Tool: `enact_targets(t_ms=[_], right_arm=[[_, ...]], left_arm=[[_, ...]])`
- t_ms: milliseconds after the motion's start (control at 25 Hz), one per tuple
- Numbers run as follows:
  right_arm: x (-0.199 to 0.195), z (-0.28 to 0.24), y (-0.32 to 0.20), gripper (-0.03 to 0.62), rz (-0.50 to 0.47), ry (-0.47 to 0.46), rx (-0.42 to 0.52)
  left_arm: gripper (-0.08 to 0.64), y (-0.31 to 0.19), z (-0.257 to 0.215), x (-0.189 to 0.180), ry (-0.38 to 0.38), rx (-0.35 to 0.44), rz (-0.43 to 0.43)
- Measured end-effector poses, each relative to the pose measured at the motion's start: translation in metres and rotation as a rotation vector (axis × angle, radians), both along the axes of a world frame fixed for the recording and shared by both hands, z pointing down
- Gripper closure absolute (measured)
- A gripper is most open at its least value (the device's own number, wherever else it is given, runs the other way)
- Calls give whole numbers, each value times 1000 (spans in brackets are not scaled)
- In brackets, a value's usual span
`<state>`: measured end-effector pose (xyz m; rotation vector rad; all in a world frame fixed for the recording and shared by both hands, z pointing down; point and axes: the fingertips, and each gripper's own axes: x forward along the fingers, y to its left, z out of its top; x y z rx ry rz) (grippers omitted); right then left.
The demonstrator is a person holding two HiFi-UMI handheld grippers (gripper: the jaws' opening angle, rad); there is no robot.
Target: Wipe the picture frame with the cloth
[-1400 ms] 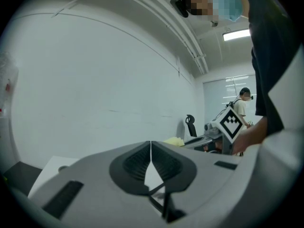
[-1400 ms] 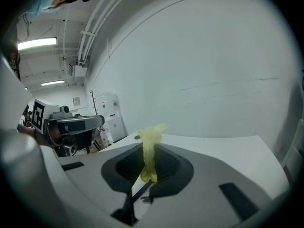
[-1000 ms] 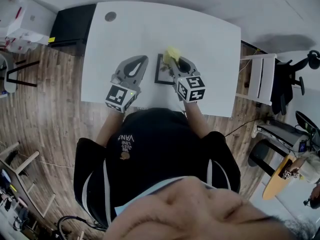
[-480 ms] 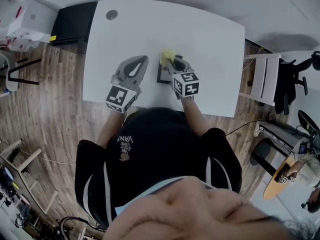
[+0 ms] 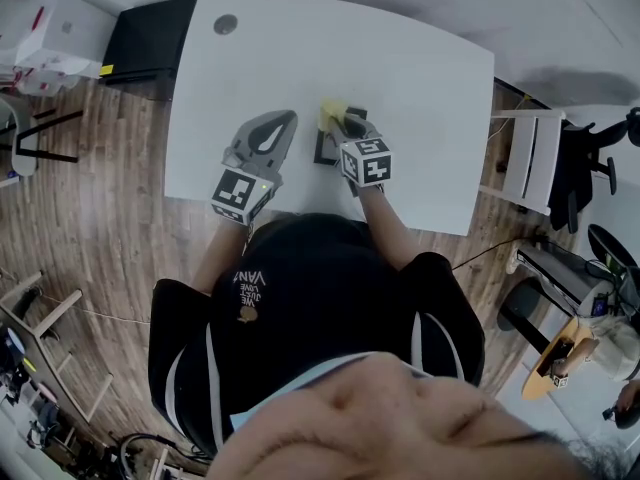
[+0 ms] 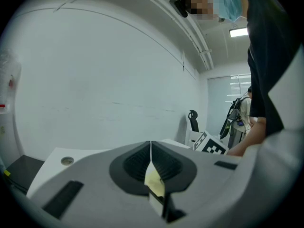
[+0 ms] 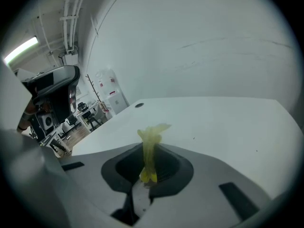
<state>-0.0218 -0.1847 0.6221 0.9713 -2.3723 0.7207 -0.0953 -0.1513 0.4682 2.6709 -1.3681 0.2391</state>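
On the white table (image 5: 410, 63) lies a dark picture frame (image 5: 324, 149); my right gripper covers most of it. That right gripper (image 5: 341, 124) is shut on a yellow cloth (image 5: 332, 115), which rests at the frame's far edge. From the right gripper view the cloth (image 7: 151, 133) sticks up in a bunch from the closed jaws of the right gripper (image 7: 148, 151), and the frame is hidden. My left gripper (image 5: 281, 120) rests on the table left of the frame, apart from it. Its jaws meet along a thin seam on the left gripper (image 6: 151, 144), with no task object between them.
A round cable hole (image 5: 225, 25) sits near the table's far left corner. A black cabinet (image 5: 148, 46) stands beside the table on the left, a white chair (image 5: 524, 158) on the right. Wooden floor surrounds the table.
My right gripper has slid a little to the left and away from me over the frame, carrying the yellow cloth with it. The left gripper has stayed in place.
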Motion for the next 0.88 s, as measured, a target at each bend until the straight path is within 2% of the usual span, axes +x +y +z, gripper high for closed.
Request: enact_targets(t_ms=[560,880], right_arm=[[-7,24,-4,548,-44,77,-54],[13,27,-4,548,-1,100,-73]], left_arm=[[543,3,5,-2,-1,-20,-23],[543,1,5,7,3,-19,-5]])
